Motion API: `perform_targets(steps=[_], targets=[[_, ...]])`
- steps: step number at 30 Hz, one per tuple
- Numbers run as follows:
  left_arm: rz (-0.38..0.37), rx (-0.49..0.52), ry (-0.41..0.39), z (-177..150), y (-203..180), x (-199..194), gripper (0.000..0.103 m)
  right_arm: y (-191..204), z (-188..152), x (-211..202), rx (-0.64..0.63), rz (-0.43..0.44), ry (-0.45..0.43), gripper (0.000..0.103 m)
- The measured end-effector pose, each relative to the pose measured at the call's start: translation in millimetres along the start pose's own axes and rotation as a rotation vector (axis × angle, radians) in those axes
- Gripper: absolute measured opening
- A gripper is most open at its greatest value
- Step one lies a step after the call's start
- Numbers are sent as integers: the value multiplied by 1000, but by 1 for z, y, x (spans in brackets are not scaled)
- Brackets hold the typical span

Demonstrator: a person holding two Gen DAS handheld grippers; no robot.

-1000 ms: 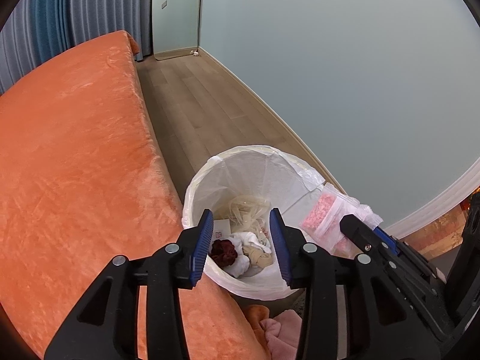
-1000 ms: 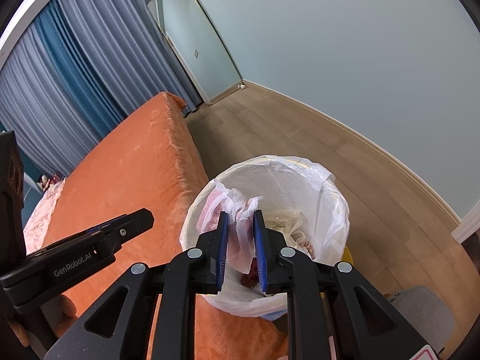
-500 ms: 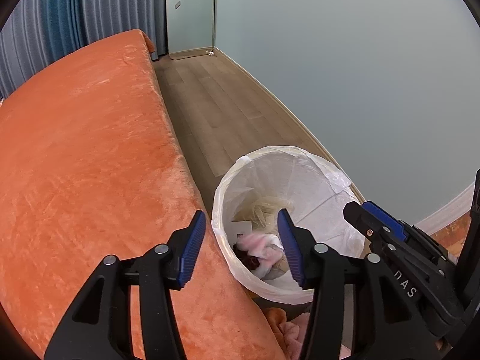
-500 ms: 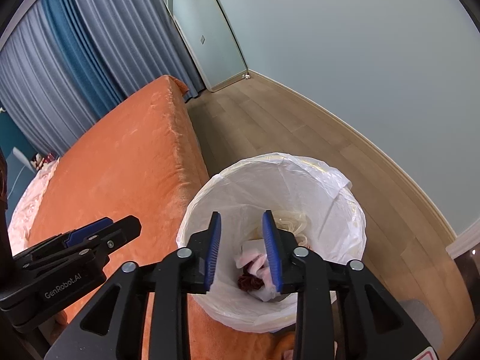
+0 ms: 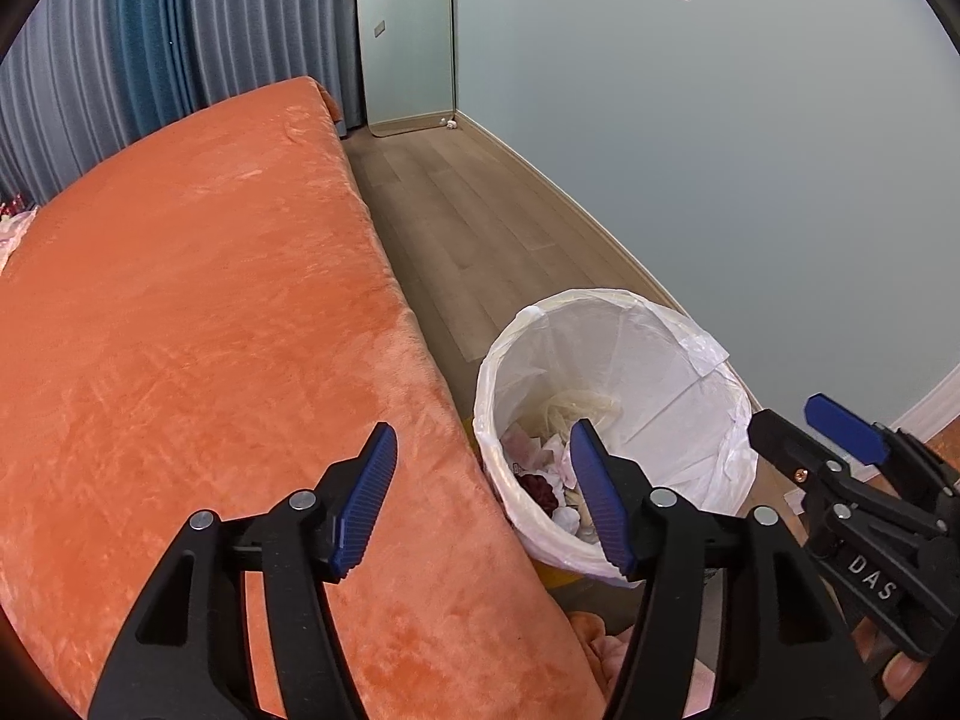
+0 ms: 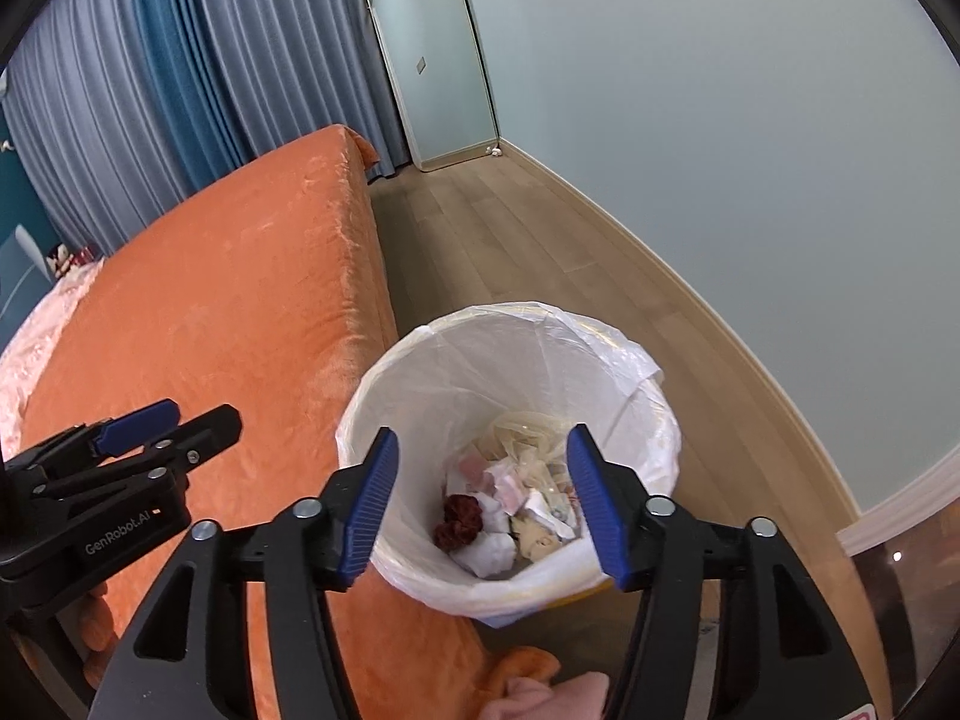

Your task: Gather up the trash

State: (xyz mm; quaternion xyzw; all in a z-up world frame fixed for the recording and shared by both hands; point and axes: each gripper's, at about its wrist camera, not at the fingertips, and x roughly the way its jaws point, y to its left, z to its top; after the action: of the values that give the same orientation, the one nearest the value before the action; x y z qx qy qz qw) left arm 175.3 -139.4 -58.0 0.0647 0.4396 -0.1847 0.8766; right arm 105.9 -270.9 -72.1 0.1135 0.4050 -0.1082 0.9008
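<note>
A round bin with a white plastic liner (image 5: 660, 354) (image 6: 456, 378) stands on the wooden floor beside the orange bed. Crumpled tissues, a pink packet and a dark red clump lie as trash (image 6: 510, 504) (image 5: 549, 474) at its bottom. My right gripper (image 6: 483, 501) hangs over the bin mouth, its jaws opening, nothing between them. My left gripper (image 5: 483, 501) is above the bed's edge just left of the bin, jaws also opening and empty. Each gripper shows at the side of the other's view.
The orange bed cover (image 5: 180, 330) fills the left side. A pale blue wall (image 5: 720, 150) with a baseboard runs on the right, and a mirror (image 6: 432, 60) leans at the far end by blue curtains. Pink and orange cloth (image 6: 540, 690) lies on the floor near the bin.
The right gripper let go of a pink plastic packet, which dropped into the bin, and its jaws spread wide. The left gripper widened and slid left from over the bin towards the bed.
</note>
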Motion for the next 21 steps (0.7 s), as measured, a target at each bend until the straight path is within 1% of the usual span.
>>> perform_targets(steps=[1, 3, 6, 9, 12, 13, 16, 19, 20, 21], targets=[[9, 4, -3, -3, 0, -2, 59, 0, -1, -2, -7, -10, 2, 61], [31, 19, -10, -7, -2, -7, 65, 0, -4, -7, -18, -23, 6, 65], [50, 40, -19, -14, -5, -13, 67, 0, -8, -12, -31, -30, 18, 66], [60, 50, -22, -20, -7, -19, 69, 0, -12, -16, -34, -42, 33, 73], [68, 47, -22, -26, -7, -23, 69, -1, -13, -22, -30, -45, 35, 75], [66, 41, -20, -27, -6, -23, 69, -1, -13, -23, -33, -47, 34, 78], [67, 30, -19, -30, -6, -26, 70, -2, -15, -27, -38, -46, 28, 84], [76, 30, -22, -32, -7, -29, 70, -3, -16, -30, -47, -57, 25, 84], [79, 31, -23, -32, -8, -29, 71, -2, -16, -30, -49, -60, 27, 84], [80, 30, -23, -33, -8, -30, 75, -2, -17, -30, -54, -63, 30, 84]])
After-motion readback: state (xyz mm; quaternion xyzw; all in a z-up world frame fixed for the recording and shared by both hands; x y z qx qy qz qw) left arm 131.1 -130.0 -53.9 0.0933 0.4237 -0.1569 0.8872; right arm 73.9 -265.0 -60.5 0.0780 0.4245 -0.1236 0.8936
